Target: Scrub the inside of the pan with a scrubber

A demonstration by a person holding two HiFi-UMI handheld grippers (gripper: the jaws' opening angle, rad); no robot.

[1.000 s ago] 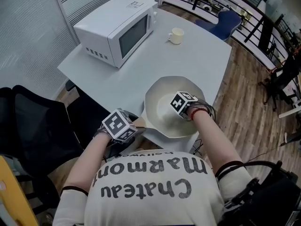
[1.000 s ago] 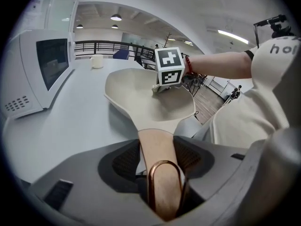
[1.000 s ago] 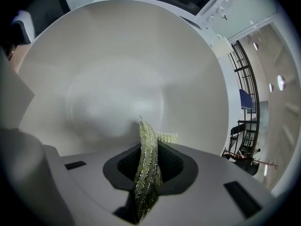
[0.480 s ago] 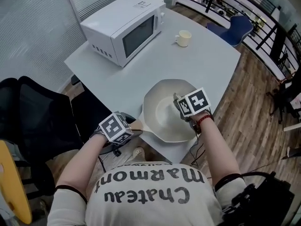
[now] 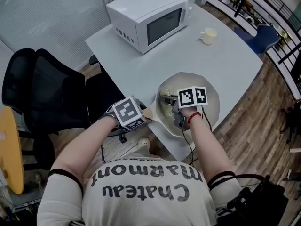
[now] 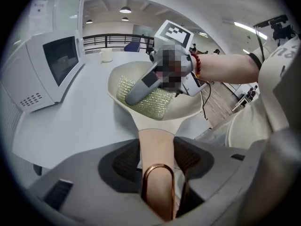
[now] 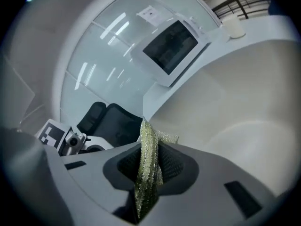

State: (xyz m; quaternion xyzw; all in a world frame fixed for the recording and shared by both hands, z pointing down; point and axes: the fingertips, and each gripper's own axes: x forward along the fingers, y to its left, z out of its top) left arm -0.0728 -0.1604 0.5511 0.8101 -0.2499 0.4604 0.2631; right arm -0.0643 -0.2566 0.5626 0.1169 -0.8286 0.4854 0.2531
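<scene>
Your left gripper: jaws clamped on pan handle, lower centre of left gripper view.
Pan: on near corner of table, centre of head view.
Your right gripper: jaws pinched together on green scrubber, scrubber inside pan, at its left side.
Microwave and mug: top of head view.
</scene>
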